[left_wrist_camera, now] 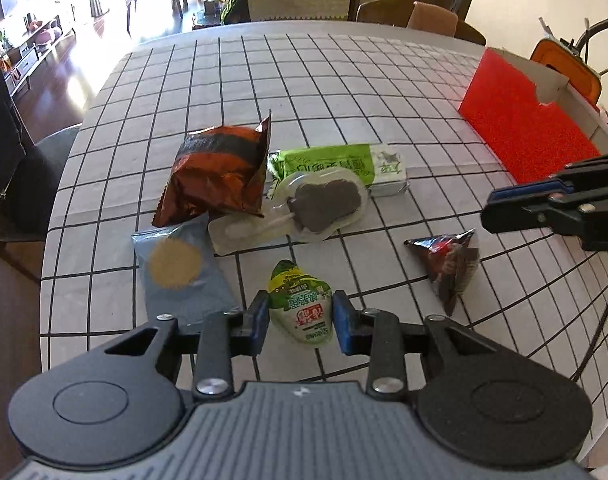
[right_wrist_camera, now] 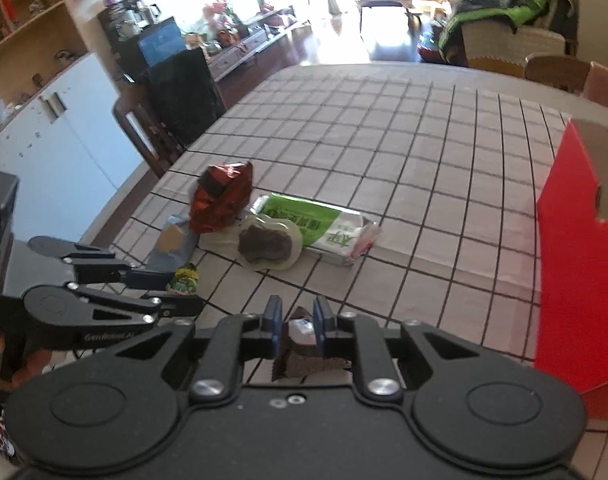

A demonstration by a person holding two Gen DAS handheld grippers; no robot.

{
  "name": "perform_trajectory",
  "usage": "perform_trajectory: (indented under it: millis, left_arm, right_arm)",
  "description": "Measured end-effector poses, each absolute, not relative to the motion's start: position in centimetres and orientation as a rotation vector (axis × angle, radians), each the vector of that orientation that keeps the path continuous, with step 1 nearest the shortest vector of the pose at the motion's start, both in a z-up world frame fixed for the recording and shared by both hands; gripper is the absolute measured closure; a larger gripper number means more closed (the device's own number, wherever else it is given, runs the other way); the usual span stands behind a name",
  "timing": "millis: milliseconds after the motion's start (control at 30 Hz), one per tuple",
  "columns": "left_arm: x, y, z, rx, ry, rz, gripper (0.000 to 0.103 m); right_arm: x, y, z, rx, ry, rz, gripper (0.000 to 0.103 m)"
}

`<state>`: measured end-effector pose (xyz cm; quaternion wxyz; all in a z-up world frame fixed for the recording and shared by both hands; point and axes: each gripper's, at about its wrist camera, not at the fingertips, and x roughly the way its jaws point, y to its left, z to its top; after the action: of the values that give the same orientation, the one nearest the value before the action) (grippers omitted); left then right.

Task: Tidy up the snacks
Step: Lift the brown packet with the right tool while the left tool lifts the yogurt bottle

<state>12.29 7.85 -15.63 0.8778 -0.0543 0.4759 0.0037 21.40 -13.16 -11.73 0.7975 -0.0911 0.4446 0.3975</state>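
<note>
A small green and white sachet [left_wrist_camera: 300,304] lies near the table's front edge, and my left gripper [left_wrist_camera: 302,320] is shut on it, a blue pad against each side. The left gripper [right_wrist_camera: 186,290] also shows at the left of the right wrist view, holding that sachet [right_wrist_camera: 184,280]. My right gripper [right_wrist_camera: 298,326] is shut on a dark triangular packet [right_wrist_camera: 300,340], gripped by its top corner. In the left wrist view the right gripper [left_wrist_camera: 489,210] comes in from the right, with the packet [left_wrist_camera: 447,268] just below its tips.
On the grid-patterned tablecloth [left_wrist_camera: 343,80] lie an orange foil bag [left_wrist_camera: 216,176], a green and white pack [left_wrist_camera: 335,168], a chocolate pop in a clear blister [left_wrist_camera: 323,204] and a blue-grey biscuit packet [left_wrist_camera: 180,272]. An open red box [left_wrist_camera: 519,120] stands at the right. Chairs ring the table.
</note>
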Motion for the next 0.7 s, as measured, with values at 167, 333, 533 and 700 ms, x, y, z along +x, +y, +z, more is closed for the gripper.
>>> perform_trajectory:
  millis: [167,333,533,700]
  left_arm:
    - [12.1,7.3,-15.3,-0.128,0.988,0.009,0.071]
    - [11.6,6.9,-15.1,-0.125,0.988,0.004,0.070]
    - [11.1,7.3,-14.9,-0.142,0.988,0.015,0.070]
    - [10.8,7.6,-14.7,-0.151,0.988,0.026,0.070]
  right_arm:
    - [20.7,-13.1,-12.2,-0.231,0.974,0.885,0.086]
    - [21.0,-13.4,-13.2,-0.205,1.002,0.867,0.085]
    - [20.9,-13.2,-13.8,-0.250,0.968,0.848,0.084]
    - [20.9,-12.3,-14.7,-0.301,0.940,0.864,0.082]
